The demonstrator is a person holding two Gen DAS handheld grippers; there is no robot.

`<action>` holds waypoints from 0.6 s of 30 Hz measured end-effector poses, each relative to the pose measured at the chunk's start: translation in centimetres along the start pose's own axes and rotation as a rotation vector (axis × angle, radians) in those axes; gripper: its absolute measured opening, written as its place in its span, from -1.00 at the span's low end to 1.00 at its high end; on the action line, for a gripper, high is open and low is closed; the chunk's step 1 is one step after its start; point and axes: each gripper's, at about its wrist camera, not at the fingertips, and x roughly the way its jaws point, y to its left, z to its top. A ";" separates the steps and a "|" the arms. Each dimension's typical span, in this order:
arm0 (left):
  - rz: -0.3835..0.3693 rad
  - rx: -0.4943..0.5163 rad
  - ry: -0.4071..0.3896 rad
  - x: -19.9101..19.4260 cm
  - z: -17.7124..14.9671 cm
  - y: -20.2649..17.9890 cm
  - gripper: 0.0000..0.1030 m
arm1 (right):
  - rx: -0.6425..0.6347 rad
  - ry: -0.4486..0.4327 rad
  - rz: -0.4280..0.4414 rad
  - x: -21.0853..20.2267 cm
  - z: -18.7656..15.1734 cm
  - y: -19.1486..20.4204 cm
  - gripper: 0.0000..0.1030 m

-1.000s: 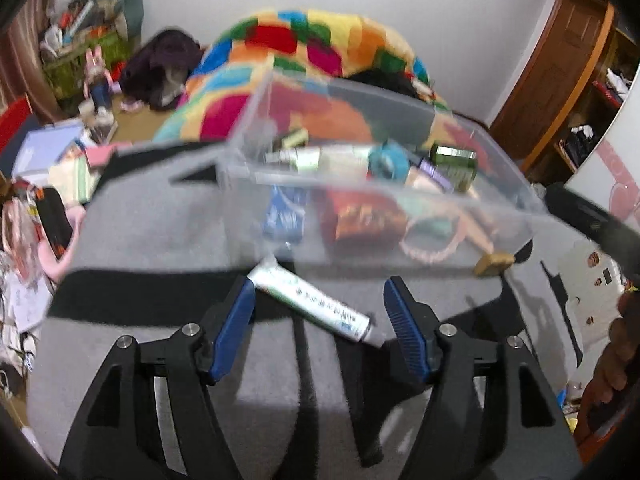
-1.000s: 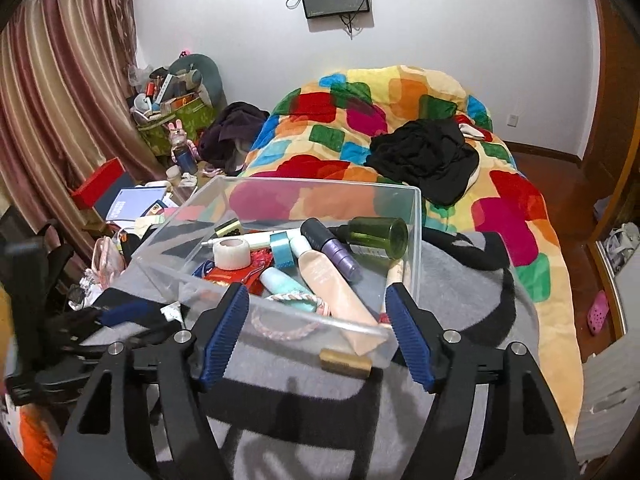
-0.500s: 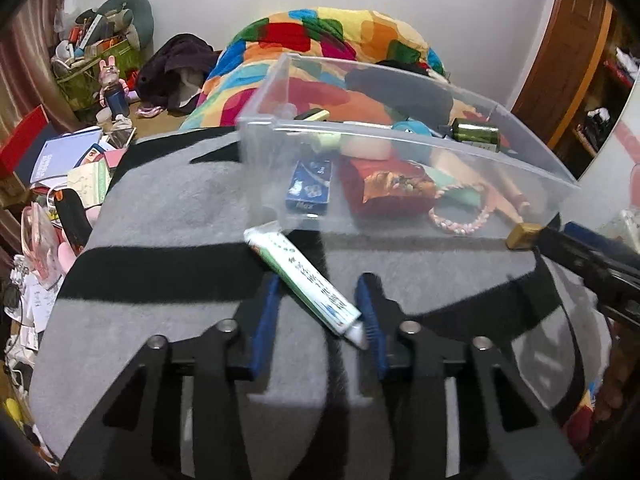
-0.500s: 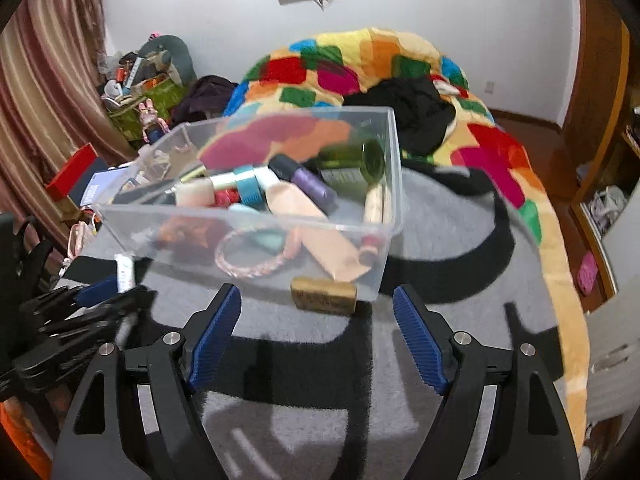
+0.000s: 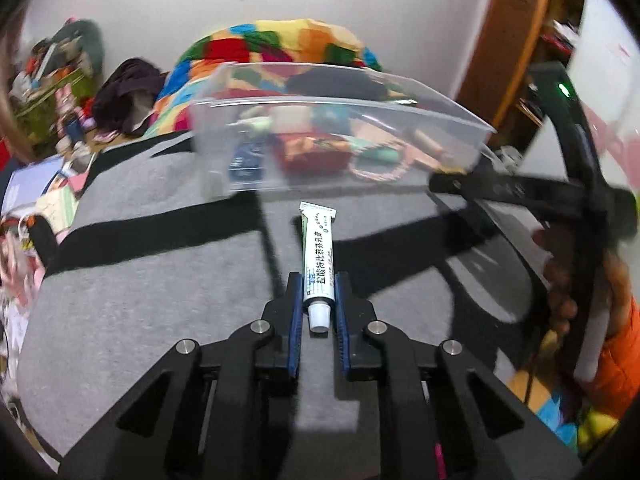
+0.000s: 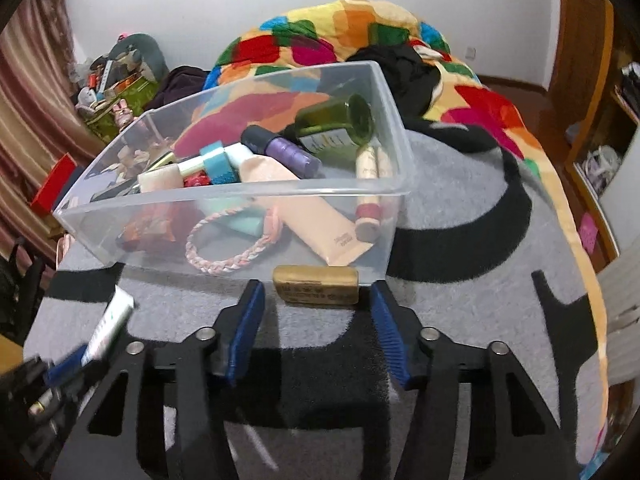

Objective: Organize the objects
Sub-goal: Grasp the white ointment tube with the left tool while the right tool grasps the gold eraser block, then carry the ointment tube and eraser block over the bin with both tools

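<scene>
A: Largest item first. What lies ahead of both sets of jaws?

B: Grey blanket with black bands [image 6: 460,320] under everything. On it, past the fingertips of both grippers, a clear plastic bin [image 6: 224,194], already loaded: green bottle [image 6: 340,120], purple tube [image 6: 288,152], peach tube [image 6: 320,220], blue tape roll [image 6: 216,162], braided pink bracelet [image 6: 228,248]. Behind the bin, a patchwork quilt [image 6: 340,36].

A: Left gripper?

B: Left gripper [image 5: 318,304] jaws have just been closing and now clamp the white ointment tube [image 5: 318,256] at its cap end. Blue pads press both sides of the tube. The tube runs straight out ahead of the jaws, crimped end toward the bin's near wall, just short of it.

A: Right gripper?

B: Right gripper [image 6: 316,316] jaws have just been narrowing but stand apart, gripping nothing. The gold bar [image 6: 316,284] lies crosswise on the blanket between the two fingertips, just ahead of them, touching or nearly touching the bin's near wall. The pads show a gap on each side of the bar.

A: Anything else?

B: In the left wrist view, a hand [image 5: 560,280] holds the right gripper's handle, to the right of the left jaws.
</scene>
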 end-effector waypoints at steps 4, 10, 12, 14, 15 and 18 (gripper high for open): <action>0.000 0.034 0.014 0.4 0.4 -1.0 -0.71 | 0.008 -0.008 0.009 -0.2 -0.2 -0.2 -0.25; 0.018 0.030 0.019 1.2 1.1 -1.1 -0.71 | -0.002 -0.014 0.034 -0.9 -1.0 -0.3 -0.26; 0.031 0.029 0.017 1.4 1.3 -1.1 -0.71 | -0.006 -0.014 0.052 -1.4 -1.3 -0.5 -0.26; 0.037 0.028 0.014 1.4 1.5 -0.9 -0.72 | -0.014 -0.014 0.070 -1.8 -1.6 -0.4 -0.26; 0.038 0.028 0.010 1.4 1.6 -0.9 -0.72 | -0.023 -0.017 0.077 -2.1 -1.8 -0.3 -0.26; 0.042 0.023 -0.012 0.7 1.9 -0.8 -0.72 | -0.058 -0.035 0.086 -3.0 -2.3 0.1 -0.26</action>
